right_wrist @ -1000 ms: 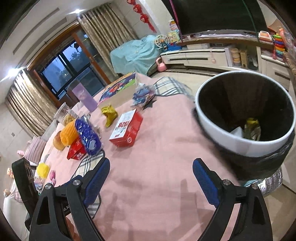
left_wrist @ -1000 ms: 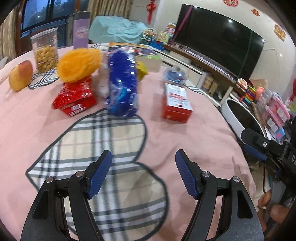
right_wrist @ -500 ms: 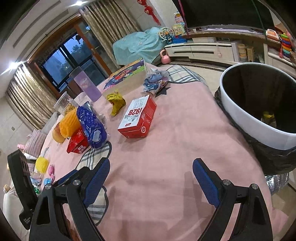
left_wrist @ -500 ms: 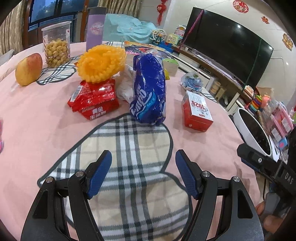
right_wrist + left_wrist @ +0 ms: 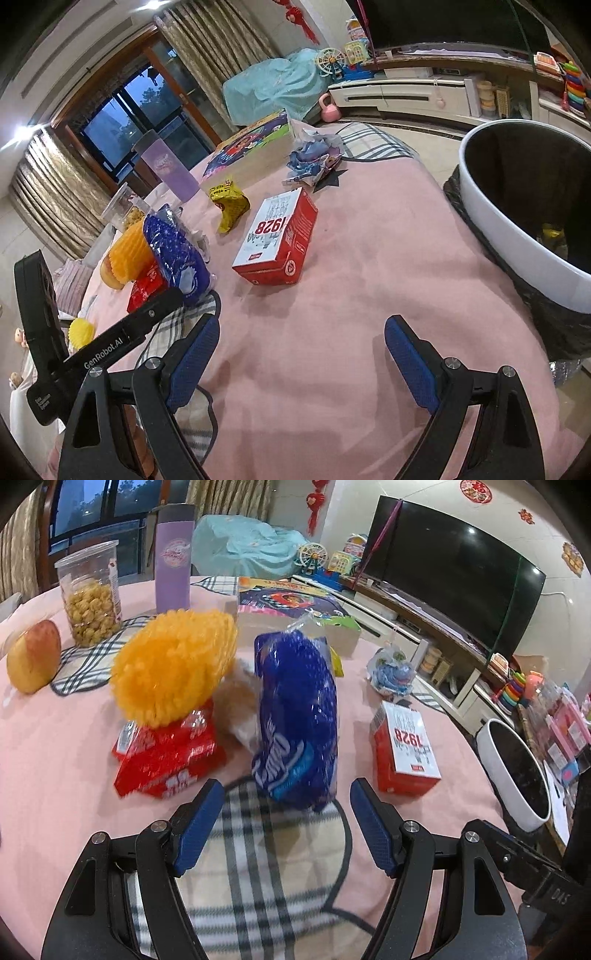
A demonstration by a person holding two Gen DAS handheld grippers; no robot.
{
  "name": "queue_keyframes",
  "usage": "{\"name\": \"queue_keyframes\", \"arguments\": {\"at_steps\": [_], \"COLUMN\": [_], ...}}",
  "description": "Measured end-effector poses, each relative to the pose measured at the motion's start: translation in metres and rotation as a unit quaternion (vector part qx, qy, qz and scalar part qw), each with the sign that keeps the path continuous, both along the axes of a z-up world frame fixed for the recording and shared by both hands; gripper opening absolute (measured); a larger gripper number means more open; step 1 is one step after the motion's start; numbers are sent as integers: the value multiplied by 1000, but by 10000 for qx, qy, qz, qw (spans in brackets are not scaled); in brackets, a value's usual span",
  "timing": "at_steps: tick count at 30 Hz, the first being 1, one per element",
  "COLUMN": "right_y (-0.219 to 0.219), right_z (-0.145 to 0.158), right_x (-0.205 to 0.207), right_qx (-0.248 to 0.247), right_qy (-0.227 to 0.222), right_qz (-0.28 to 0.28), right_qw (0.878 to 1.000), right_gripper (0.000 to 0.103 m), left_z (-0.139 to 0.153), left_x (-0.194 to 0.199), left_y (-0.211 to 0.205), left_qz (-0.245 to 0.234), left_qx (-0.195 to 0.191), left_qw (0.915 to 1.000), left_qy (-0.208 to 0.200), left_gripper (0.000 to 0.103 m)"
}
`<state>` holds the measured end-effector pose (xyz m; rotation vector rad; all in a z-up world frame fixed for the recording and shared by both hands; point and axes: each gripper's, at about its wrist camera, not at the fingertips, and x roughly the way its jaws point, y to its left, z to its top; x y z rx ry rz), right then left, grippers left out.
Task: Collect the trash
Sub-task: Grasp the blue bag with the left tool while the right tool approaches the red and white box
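Observation:
My left gripper [image 5: 286,805] is open and empty, just in front of a blue snack bag [image 5: 299,723] that stands on the pink tablecloth; the bag also shows in the right wrist view [image 5: 173,254]. A red wrapper [image 5: 166,760] lies to its left under a yellow foam net [image 5: 173,668]. A red and white "1928" box [image 5: 404,753] lies to its right, also seen in the right wrist view [image 5: 279,240]. My right gripper [image 5: 299,336] is open and empty over bare cloth. The white bin [image 5: 491,221] with a black liner stands at the table's right edge.
A yellow wrapper [image 5: 229,201], a crumpled blue wrapper [image 5: 314,162], a game box [image 5: 251,151], a purple bottle [image 5: 174,559], a jar of snacks [image 5: 90,594] and an apple [image 5: 33,657] stand further back. A plaid mat [image 5: 258,878] lies under my left gripper.
My left gripper has moved forward, close up to the blue bag. My right gripper has swung left, away from the bin and toward the table's middle.

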<state>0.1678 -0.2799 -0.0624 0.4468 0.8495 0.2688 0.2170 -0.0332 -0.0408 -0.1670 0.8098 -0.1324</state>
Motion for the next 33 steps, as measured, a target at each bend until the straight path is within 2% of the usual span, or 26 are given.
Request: {"name": "queue_keyframes", "arguments": {"at_steps": [2, 3, 4, 6, 7, 14, 17, 20, 22, 23, 33], "right_y": [1, 2, 3, 7, 9, 32, 41, 45, 43, 42, 22], "right_z": [-1, -1, -2, -2, -2, -3, -6, -8, -8, -8, -4], "right_x": [5, 8, 10, 13, 17, 43, 55, 64, 67, 67, 37], "right_qx": [13, 28, 35, 27, 10, -185, -377, -634, -699, -707, -595], "right_qy": [16, 25, 28, 20, 9, -20, -16, -14, -17, -29, -126], "right_qz": [3, 0, 2, 22, 48, 193, 228, 222, 216, 226, 241], "right_qw": [10000, 10000, 10000, 10000, 10000, 9996, 9990, 9977, 9973, 9972, 9979], "right_gripper": [92, 92, 92, 92, 92, 91, 87, 75, 63, 61, 61], "left_z": [-3, -5, -6, -12, -14, -14, -13, -13, -12, -11, -5], "left_x": [7, 8, 10, 14, 14, 8, 6, 3, 2, 0, -16], "left_y": [0, -1, 0, 2, 4, 9, 10, 11, 10, 9, -13], "left_qz": [-77, -117, -140, -261, -280, -357, -364, -379, -395, -408, -647], "left_qx": [12, 2, -3, -100, -158, -280, -278, -258, -257, -264, -294], "left_qw": [10000, 9999, 9999, 9995, 9993, 9990, 9989, 9989, 9989, 9988, 9975], "left_qy": [28, 35, 41, 170, 166, 37, 18, 12, 11, 10, -21], "left_gripper": [72, 67, 51, 35, 32, 25, 24, 23, 23, 23, 23]}}
